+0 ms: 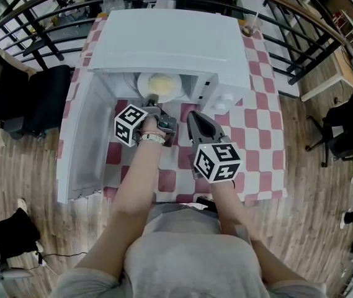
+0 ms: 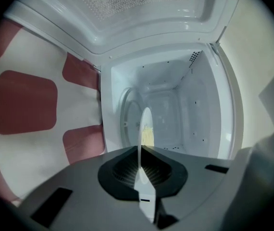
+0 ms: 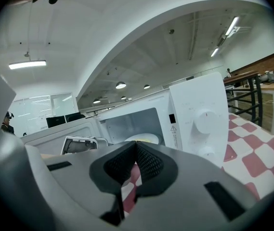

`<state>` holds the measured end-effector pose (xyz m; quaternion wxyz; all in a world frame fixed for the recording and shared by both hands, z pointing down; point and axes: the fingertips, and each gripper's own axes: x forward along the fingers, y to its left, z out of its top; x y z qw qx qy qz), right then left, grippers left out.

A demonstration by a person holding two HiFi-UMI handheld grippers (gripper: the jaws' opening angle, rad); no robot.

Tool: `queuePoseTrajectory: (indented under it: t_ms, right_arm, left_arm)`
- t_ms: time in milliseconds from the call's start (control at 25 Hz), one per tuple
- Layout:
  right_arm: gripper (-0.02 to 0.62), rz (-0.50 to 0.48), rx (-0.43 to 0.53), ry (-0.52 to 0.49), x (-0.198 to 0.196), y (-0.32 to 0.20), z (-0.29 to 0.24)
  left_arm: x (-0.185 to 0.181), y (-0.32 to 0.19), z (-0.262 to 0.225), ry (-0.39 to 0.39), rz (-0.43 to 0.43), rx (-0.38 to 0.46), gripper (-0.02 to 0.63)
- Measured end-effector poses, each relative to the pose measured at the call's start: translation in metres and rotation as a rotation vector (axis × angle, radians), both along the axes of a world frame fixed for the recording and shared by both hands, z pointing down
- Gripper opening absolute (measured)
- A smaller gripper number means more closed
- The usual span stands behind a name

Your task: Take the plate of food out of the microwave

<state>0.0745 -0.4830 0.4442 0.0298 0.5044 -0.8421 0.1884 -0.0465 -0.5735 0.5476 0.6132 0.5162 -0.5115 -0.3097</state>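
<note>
From the head view: open white microwave (image 1: 170, 39) on a checked table (image 1: 260, 123), plate (image 1: 142, 85) of pale food (image 1: 162, 82) inside on its floor, left gripper (image 1: 153, 97) reaching into the opening at the plate's near rim, right gripper (image 1: 193, 115) just outside, above the table. From the left gripper view: jaws clamped on the plate's rim, plate edge-on. From the right gripper view: jaws pressed together, nothing between them, pointing toward the microwave's opening.

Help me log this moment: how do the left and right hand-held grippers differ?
The left hand-held gripper reaches the open microwave's mouth; the right hand-held gripper hangs outside it, over the checked tablecloth. The left is shut on the rim of the plate of food; the right holds nothing. Shared: both have their jaws closed and point toward the microwave.
</note>
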Motion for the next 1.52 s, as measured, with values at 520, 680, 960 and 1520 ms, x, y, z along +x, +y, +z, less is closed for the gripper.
queuePoseTrajectory:
  t_ms: [520, 680, 960, 1520]
  right_arm:
    - [0.026, -0.012, 0.067, 0.001, 0.001, 0.022, -0.019]
    - [0.026, -0.043, 0.116, 0.025, -0.004, 0.034, -0.026]
    - [0.026, -0.048, 0.126, 0.032, -0.003, 0.050, -0.029]
    - [0.026, -0.050, 0.155, 0.038, 0.000, 0.070, -0.036]
  left_arm:
    - [0.002, 0.025, -0.015, 0.001, 0.001, 0.018, 0.011]
    - [0.000, 0.036, -0.016, 0.001, -0.007, 0.018, 0.011]
    - [0.000, 0.056, -0.021, 0.015, -0.016, 0.028, 0.011]
    - [0.001, 0.092, -0.042, 0.038, -0.047, 0.054, 0.011]
